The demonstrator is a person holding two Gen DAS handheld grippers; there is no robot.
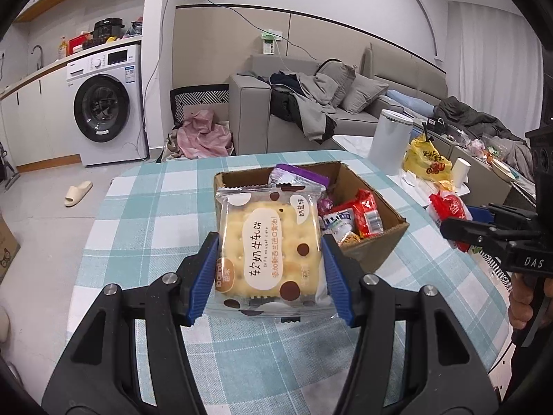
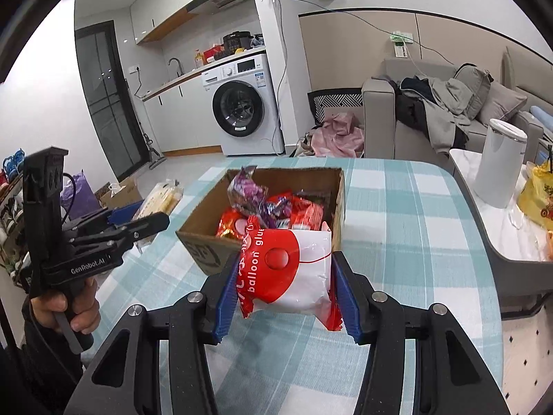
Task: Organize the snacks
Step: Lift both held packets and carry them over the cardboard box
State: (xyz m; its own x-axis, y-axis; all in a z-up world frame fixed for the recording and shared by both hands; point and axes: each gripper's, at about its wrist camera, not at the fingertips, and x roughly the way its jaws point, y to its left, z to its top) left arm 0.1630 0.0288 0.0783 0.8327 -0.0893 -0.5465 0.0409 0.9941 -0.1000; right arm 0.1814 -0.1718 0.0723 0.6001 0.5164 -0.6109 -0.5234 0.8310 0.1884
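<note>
Two grippers: each is clamped on one snack packet above the checked tablecloth (image 1: 145,207).
Left gripper (image 1: 269,276): its blue pads are pressed on both sides of a yellow cracker packet (image 1: 269,249), which is held in the air in front of the cardboard box (image 1: 376,238).
Right gripper (image 2: 285,290): a red and white packet (image 2: 287,273) marked "balloon glue" is gripped just before the box's near corner.
Cardboard box: it is set on the table, open, and is filled with red and purple snack packets (image 2: 273,207).
</note>
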